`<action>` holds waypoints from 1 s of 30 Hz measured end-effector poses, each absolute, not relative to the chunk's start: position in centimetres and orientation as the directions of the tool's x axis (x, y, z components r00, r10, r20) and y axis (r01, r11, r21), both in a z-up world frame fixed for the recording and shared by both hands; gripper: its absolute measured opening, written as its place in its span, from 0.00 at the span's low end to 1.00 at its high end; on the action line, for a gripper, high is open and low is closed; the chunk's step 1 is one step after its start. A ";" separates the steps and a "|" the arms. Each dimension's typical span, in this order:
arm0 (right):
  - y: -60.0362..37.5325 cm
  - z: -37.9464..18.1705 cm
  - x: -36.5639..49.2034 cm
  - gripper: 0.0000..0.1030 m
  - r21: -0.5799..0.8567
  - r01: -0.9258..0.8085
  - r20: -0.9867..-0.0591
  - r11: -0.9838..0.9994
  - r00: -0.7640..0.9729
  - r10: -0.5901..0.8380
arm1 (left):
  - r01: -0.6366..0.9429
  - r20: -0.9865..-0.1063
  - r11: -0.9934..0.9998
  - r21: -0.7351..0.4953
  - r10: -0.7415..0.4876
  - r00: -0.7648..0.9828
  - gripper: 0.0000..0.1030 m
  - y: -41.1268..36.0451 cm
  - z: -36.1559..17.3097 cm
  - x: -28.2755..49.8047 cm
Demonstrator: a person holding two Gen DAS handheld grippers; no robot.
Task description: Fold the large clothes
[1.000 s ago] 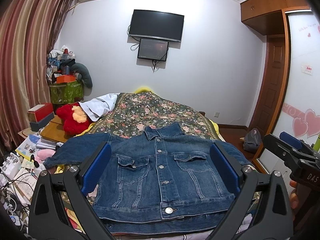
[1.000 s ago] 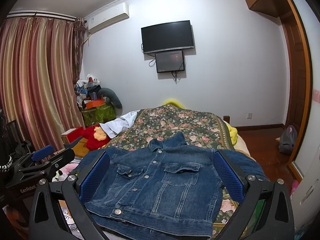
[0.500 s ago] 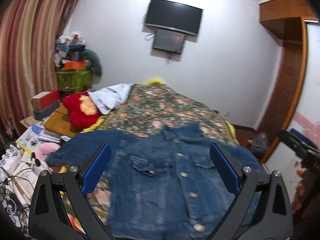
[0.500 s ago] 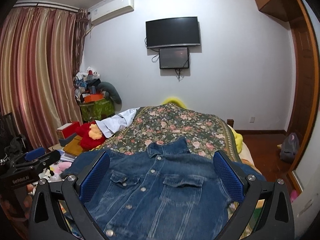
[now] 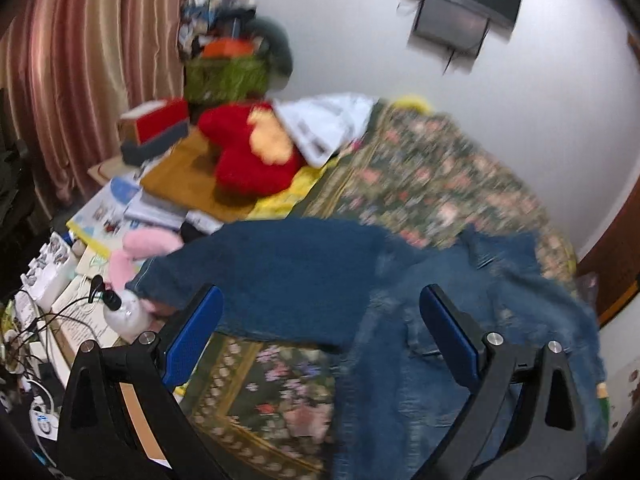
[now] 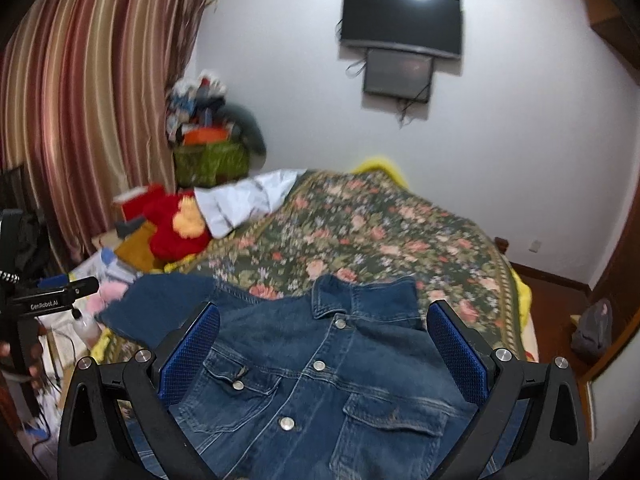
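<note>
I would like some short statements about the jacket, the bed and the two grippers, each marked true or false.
1. The denim jacket lies front side up, buttons showing. True.
2. The left gripper is shut on a sleeve. False: its jaws stand open, holding nothing.
3. The bedspread is plain white. False: it is dark with flowers.
4. The right gripper is open. True.
5. A red plush toy lies beside the bed. True.

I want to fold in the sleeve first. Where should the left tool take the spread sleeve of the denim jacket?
Grip the cuff end of the denim jacket, approaching from the bed's left edge. The sleeve lies flat and outstretched, so the open left tool can probably pinch its free edge.
</note>
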State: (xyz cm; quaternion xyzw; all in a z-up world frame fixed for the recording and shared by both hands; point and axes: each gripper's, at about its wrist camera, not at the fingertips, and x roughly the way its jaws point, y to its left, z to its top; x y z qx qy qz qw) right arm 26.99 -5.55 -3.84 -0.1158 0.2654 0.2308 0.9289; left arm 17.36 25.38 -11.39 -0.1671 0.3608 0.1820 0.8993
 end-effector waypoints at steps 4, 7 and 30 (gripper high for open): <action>-1.9 -7.8 30.6 1.00 -0.128 -0.534 -0.632 0.836 0.693 0.346 | -0.469 -0.794 0.858 -0.211 0.129 0.594 0.97 27.2 -15.5 18.8; 0.4 -11.2 33.1 1.00 -0.132 -0.570 -0.712 0.811 0.624 0.323 | -0.492 -0.833 0.824 -0.283 0.044 0.552 0.97 28.3 -18.5 19.3; 9.4 -25.8 37.9 1.00 0.077 -0.716 -0.960 0.694 0.134 0.246 | -0.600 -0.775 0.551 -0.580 -0.148 0.614 0.50 34.4 -24.4 19.7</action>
